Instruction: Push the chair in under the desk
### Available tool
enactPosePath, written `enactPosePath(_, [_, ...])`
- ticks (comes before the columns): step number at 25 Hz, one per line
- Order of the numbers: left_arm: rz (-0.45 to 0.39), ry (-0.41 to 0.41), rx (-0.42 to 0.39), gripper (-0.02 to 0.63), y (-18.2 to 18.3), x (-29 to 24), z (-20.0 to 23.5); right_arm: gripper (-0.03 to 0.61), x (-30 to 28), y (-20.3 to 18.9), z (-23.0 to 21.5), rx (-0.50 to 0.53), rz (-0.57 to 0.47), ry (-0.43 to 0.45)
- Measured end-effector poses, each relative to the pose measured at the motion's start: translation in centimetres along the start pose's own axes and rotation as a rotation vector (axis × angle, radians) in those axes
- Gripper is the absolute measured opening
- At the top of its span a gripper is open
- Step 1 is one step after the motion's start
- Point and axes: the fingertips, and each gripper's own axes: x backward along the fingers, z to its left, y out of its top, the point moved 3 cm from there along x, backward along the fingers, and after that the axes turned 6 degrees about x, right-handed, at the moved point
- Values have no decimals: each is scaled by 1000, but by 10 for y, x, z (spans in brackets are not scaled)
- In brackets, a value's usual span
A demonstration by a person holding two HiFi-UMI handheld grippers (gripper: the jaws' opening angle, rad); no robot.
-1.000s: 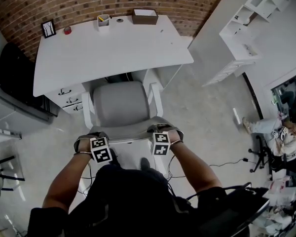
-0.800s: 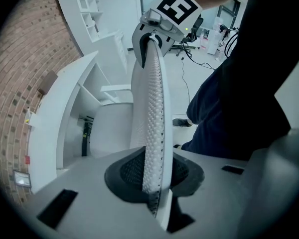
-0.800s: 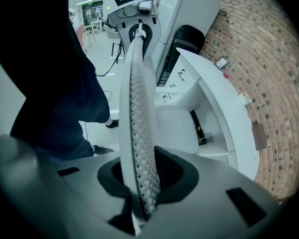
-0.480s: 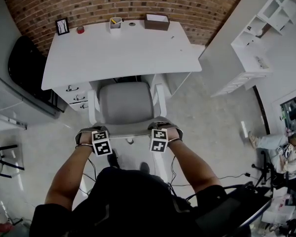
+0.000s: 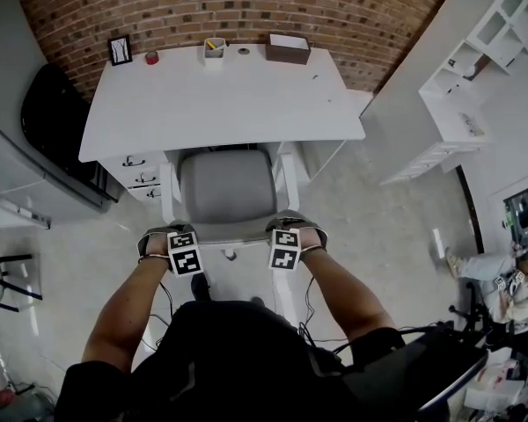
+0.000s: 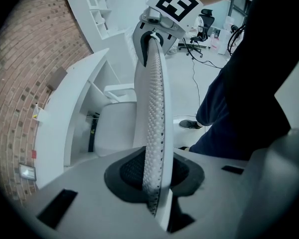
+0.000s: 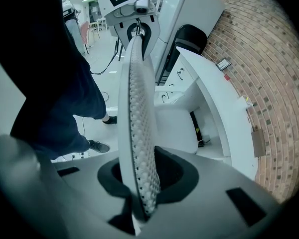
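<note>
Brick wall [image 5: 246, 7] at top, white desk [image 5: 220, 95] against it. Office chair [image 5: 227, 187] at centre frame, seat front just under the desk edge. Left gripper [image 5: 165, 237] and right gripper [image 5: 297, 232] are nearly closed, each pinching the mesh backrest [image 6: 153, 113] near its top corners, probably for an even, straight push.

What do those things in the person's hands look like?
The left hand-held gripper and the right hand-held gripper are pale grey, each with a cube of black-and-white square markers. The person wears a dark top.
</note>
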Motion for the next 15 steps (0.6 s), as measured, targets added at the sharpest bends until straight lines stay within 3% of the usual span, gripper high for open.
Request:
enactPosePath(10, [-8,-5,31,81,2,-2,2,84,0,-4,-3,-1,-9,28])
enactPosePath(15, [-34,53,50,107,1,0,5,104,1,-1,-3,-20,-31,7])
